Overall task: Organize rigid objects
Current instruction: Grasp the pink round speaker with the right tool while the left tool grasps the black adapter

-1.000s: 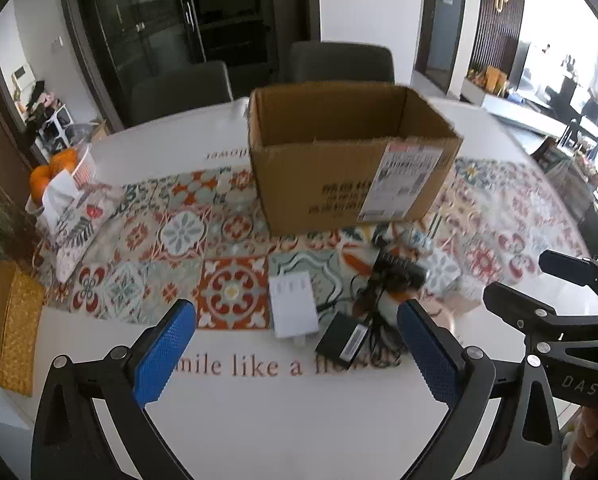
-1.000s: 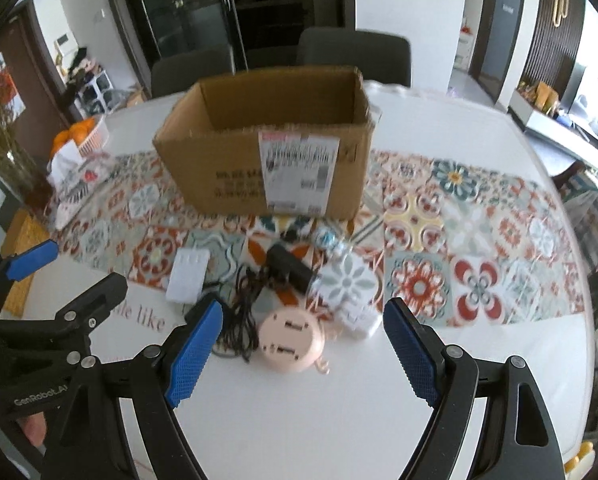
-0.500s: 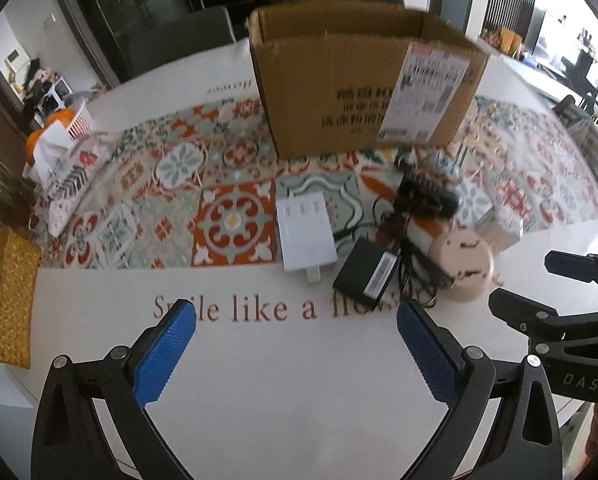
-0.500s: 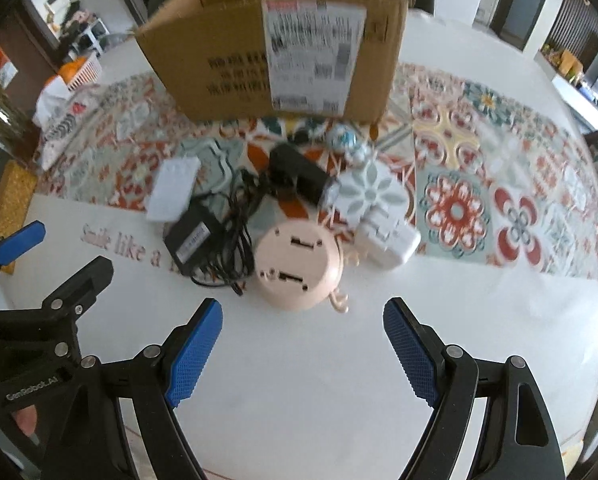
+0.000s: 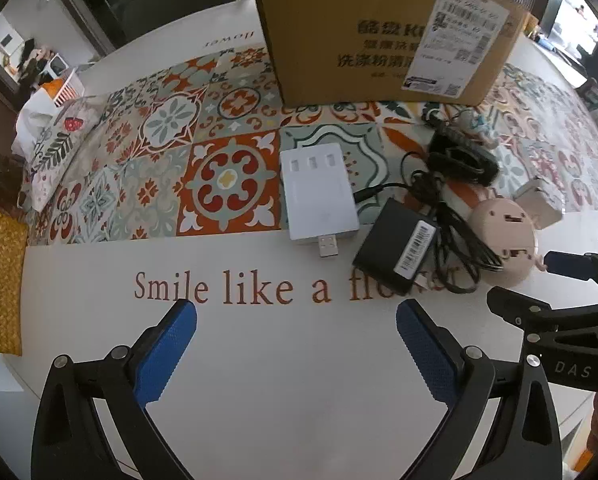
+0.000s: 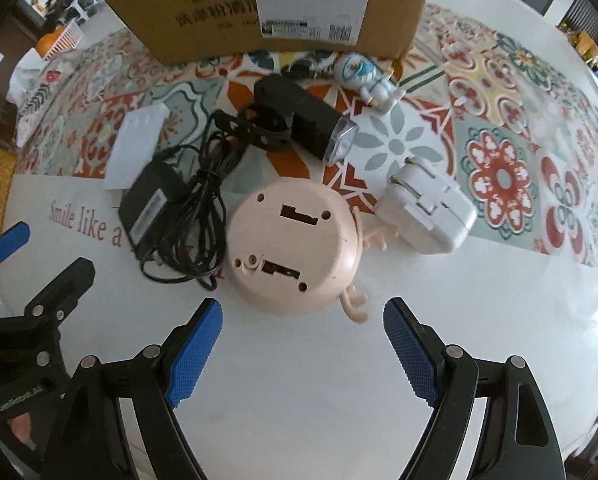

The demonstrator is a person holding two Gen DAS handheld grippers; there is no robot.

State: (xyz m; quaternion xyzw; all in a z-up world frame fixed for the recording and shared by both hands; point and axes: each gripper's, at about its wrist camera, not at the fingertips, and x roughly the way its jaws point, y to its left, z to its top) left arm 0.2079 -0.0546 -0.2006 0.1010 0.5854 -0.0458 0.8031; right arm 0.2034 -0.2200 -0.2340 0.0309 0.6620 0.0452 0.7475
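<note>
Cardboard box (image 6: 259, 4) stands behind the round toy (image 6: 295, 248); adapter (image 6: 151, 204) lies left.

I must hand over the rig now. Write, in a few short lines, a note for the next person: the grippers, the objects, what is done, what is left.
Left gripper: open, empty, above the bare tablecloth near the printed words.
Right gripper: open, empty, just short of the pink round device.
Objects, all on the table in front of the cardboard box: white USB hub, black adapter with cable, black flashlight, white plug, small figurine.
Done: nothing grasped yet.
Left: probably move each item into the box; the pink device seems the nearest first pick.
</note>
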